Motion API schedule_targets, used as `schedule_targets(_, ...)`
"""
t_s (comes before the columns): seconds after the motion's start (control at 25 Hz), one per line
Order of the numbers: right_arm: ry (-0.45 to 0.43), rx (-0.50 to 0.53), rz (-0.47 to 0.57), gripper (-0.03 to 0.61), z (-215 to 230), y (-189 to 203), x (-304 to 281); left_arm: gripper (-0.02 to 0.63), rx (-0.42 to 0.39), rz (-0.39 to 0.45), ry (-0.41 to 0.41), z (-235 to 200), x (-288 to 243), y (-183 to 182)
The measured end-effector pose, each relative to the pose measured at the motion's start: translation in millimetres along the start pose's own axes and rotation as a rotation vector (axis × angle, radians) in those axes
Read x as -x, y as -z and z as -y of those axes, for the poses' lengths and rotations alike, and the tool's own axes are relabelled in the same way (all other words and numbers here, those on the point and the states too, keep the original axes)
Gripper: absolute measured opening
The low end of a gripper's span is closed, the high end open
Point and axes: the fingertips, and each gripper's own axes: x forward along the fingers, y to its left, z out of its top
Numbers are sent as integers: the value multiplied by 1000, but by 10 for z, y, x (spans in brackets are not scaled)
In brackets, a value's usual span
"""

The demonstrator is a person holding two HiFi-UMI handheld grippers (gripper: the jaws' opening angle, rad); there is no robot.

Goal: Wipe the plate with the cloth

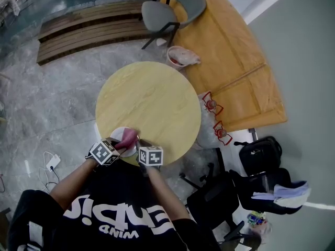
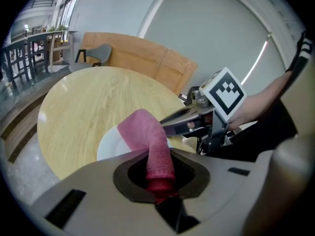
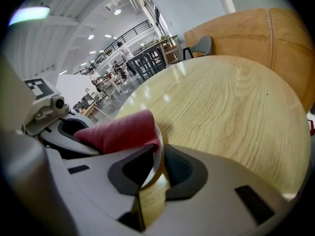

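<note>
**A:** In the head view the plate (image 1: 119,134) sits at the near left edge of the counter (image 1: 157,101), with the cloth (image 1: 130,136) on it. The left tool (image 1: 118,146) and right tool (image 1: 142,145) meet there, but the grips look too small to read.

**B:** The left gripper view settles one. Its jaws are pressed together on a rolled end of the cloth, which arches forward onto the plate.

**A:** Only the right gripper view shows the other: the right tool pinches the plate's rim.

**B:** So hold that rim steady, lay the cloth flatter, and sweep it across the face, away from the pinched edge.
</note>
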Motion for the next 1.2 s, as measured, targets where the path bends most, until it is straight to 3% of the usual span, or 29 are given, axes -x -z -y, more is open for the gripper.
schedule_targets(0.2, -5, -9, -11, 81, -5, 26, -16, 51, 6, -30, 105, 162, -163, 100)
schedule_targets(0.52, -1, -14, -35, 78, 17, 99, -34, 51, 16, -74, 132, 239, -336, 137)
schedule_targets(0.76, -9, -8, -35, 78, 2, 94, -33, 51, 121, -59, 161, 170, -460, 268)
schedule_targets(1.2, -11, -15, -32, 78, 11, 99, -47, 51, 162, -34, 85, -12, -384, 291)
